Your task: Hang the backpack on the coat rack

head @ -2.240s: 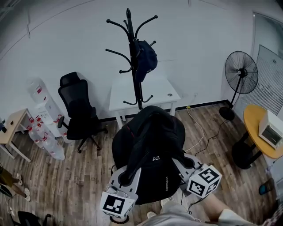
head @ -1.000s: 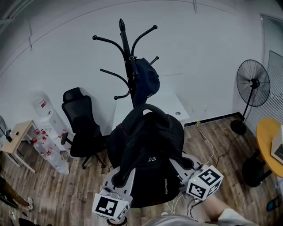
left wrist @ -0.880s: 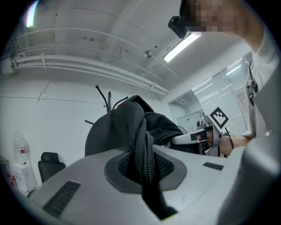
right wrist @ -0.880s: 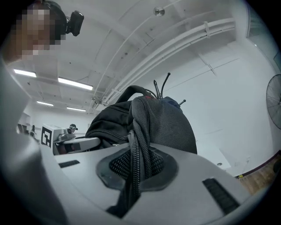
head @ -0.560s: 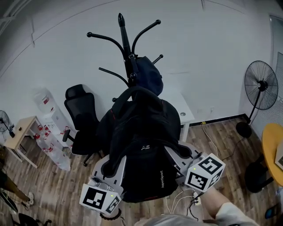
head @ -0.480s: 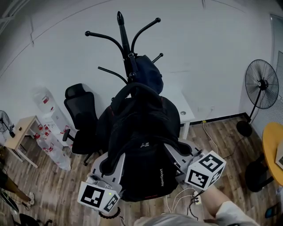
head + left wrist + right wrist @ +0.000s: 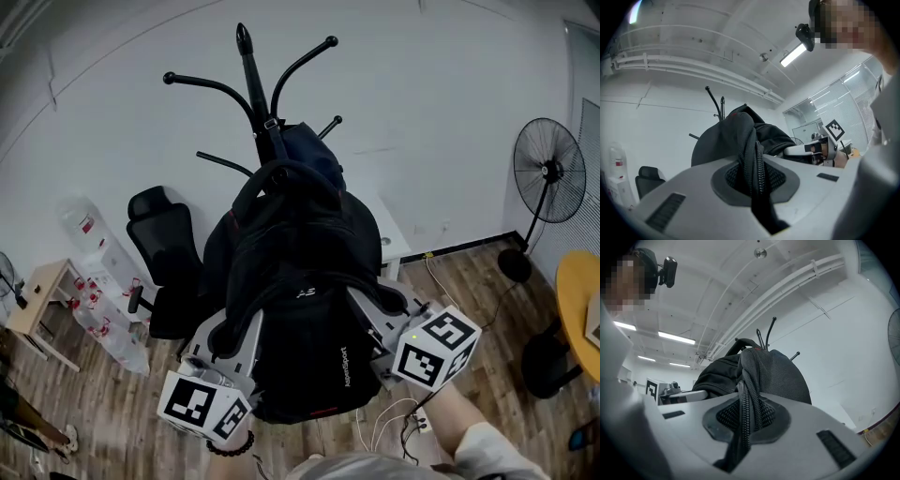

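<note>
Black backpack (image 7: 300,309) is held up in front of the coat rack (image 7: 246,66) at 12 o'clock. Left gripper (image 7: 220,342) at 8 o'clock and right gripper (image 7: 392,305) at 4 o'clock each clamp narrowly on a zippered side edge. Its top handle (image 7: 281,173) seems near the rack's pole; contact is unclear.

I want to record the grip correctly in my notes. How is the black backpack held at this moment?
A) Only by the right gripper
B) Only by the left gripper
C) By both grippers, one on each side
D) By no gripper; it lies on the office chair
C: the left gripper and the right gripper are each shut on a fold of the backpack, which is held up in front of the coat rack.
</note>
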The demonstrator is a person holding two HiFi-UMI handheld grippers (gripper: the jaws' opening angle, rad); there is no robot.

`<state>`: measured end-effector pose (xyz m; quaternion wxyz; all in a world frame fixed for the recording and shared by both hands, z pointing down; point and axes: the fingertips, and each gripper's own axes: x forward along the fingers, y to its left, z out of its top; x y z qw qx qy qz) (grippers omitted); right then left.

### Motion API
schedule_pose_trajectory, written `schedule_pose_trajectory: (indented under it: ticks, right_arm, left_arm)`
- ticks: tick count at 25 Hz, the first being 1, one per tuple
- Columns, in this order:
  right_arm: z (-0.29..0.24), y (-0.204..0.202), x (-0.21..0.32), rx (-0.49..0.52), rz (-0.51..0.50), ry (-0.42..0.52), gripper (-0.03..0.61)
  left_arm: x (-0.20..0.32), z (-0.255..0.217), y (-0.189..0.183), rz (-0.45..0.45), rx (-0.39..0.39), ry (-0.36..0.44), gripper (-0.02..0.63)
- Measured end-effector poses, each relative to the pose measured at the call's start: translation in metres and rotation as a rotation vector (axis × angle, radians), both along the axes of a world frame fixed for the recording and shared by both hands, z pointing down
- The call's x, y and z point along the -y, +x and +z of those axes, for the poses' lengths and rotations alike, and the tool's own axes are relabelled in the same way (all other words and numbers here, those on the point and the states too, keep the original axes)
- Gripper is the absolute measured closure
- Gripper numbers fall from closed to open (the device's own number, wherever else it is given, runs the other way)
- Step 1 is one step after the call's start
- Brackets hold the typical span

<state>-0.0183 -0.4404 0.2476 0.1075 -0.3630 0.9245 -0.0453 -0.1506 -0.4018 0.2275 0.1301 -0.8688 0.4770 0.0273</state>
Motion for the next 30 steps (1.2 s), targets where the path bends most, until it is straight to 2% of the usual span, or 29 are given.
schedule_pose_trajectory:
  ticks: [7,14,22,30]
  right_arm:
    - [0.011,-0.007,0.032,-0.008,0.036,-0.037,0.548]
    - [0.027,-0.007,0.062,-0.014,0.053,-0.075,0.548]
    - [0.051,-0.013,0.084,-0.028,0.055,-0.123,0.548]
    - [0.068,-0.017,0.092,-0.019,0.059,-0.127,0.548]
  left_arm:
    - [0.037,0.012,-0.009,0.022,-0.022,-0.059,0.584]
    - [0.069,0.028,-0.009,0.039,-0.024,-0.085,0.583]
    - [0.094,0.053,-0.016,0.021,-0.068,-0.163,0.584]
    - [0.107,0.075,-0.019,0.020,-0.070,-0.133,0.583]
